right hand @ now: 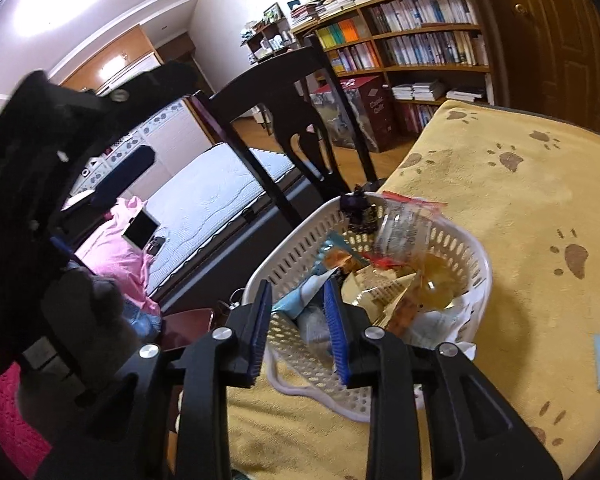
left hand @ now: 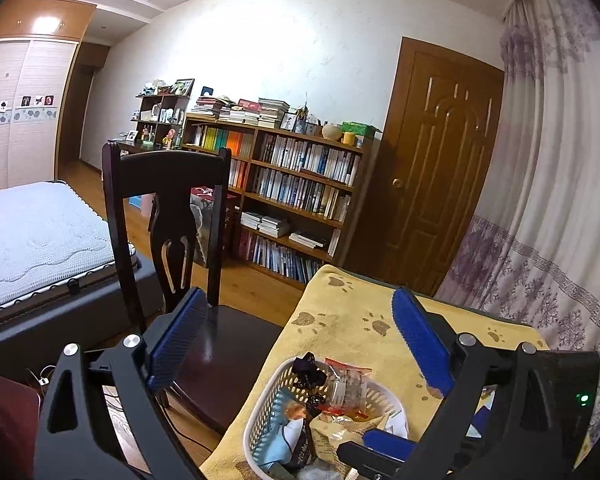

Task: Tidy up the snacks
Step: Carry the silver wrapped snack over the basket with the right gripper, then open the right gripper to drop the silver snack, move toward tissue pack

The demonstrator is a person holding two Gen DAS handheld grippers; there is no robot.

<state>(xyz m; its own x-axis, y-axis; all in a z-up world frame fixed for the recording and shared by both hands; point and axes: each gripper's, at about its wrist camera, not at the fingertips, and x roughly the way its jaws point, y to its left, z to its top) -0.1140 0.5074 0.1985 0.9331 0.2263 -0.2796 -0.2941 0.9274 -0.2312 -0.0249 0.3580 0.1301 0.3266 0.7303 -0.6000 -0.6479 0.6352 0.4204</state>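
Snacks (left hand: pixel 332 412) fill a white slotted basket (left hand: pixel 260 424) that sits on the tabletop, which is covered by a yellow paw-print cloth (left hand: pixel 352 320). Seen from the left wrist, the left gripper (left hand: pixel 296 344) has its blue-padded fingers (left hand: pixel 172 344) spread wide with nothing between them; the basket lies low between the two fingers, nearer the right one, and clear of both pads. A dark wooden chair (left hand: pixel 168 208) stands behind the left finger, beside the tabletop.

From the right wrist, the left gripper (right hand: pixel 60 152) appears as a blurred black shape at the far left, held above the bed (right hand: pixel 216 192). The right gripper (right hand: pixel 298 328) hovers at the basket's (right hand: pixel 452 232) near rim, its fingers (right hand: pixel 260 332) set a moderate gap apart and gripping nothing. Between the finger tips lie pale blue packets (right hand: pixel 300 300); a clear wrapper with red edges (right hand: pixel 404 228) and a tan packet (right hand: pixel 380 288) lie beyond the right finger. A small dark wrapped piece (right hand: pixel 358 204) sits at the far rim.
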